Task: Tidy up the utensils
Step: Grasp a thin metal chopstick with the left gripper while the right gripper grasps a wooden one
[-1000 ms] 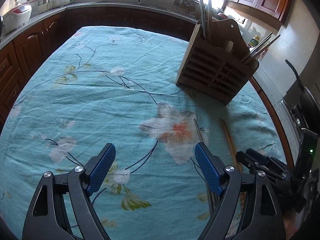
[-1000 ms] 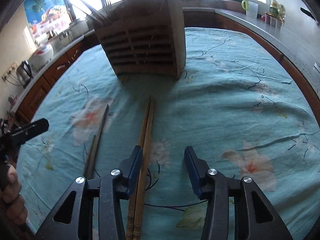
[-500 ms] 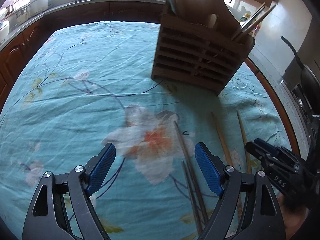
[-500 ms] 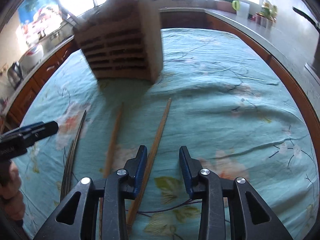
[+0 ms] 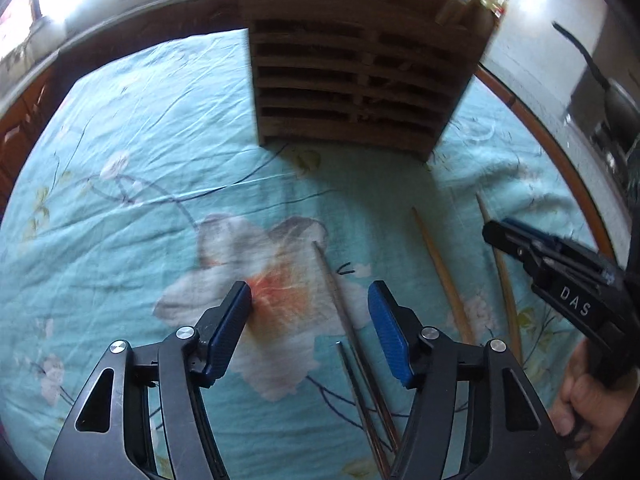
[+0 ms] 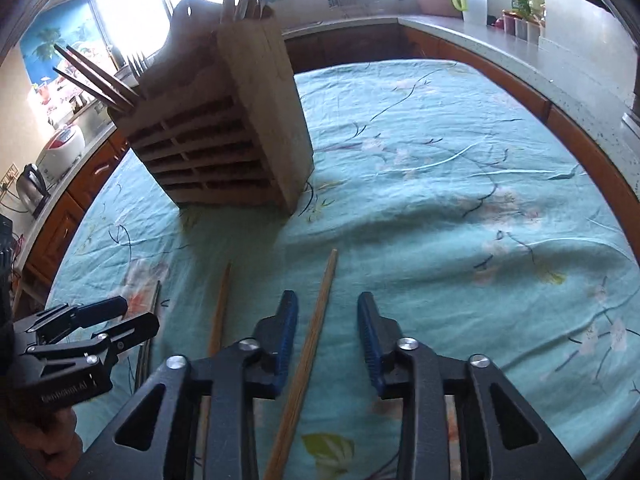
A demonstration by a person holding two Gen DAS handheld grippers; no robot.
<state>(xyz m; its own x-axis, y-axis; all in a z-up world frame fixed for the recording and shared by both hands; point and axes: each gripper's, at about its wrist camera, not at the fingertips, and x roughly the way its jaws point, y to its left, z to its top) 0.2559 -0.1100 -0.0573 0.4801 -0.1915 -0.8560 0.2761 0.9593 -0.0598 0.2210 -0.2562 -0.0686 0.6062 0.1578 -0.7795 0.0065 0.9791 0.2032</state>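
A slatted wooden utensil holder (image 5: 360, 80) stands on the teal flowered tablecloth; it also shows in the right wrist view (image 6: 224, 132), with chopsticks and utensils sticking out of its top. My left gripper (image 5: 310, 312) is open over two dark chopsticks (image 5: 348, 320) lying between its fingers. Two light wooden chopsticks (image 5: 444, 276) lie to the right. My right gripper (image 6: 326, 320) is open with one light chopstick (image 6: 314, 332) between its fingers; the other light chopstick (image 6: 219, 316) lies left of it. The right gripper (image 5: 560, 280) also shows in the left wrist view.
The tablecloth (image 6: 460, 200) covers the whole table. A wooden table edge (image 6: 580, 128) runs along the right. Kitchen counters with a rice cooker (image 6: 60, 148), a kettle and bottles surround the table. The left gripper (image 6: 80, 328) sits at the lower left of the right wrist view.
Both grippers moved closer to the holder. The left one swung over the dark chopsticks and narrowed its opening. The right one now straddles a light chopstick; the light pair has been spread apart.
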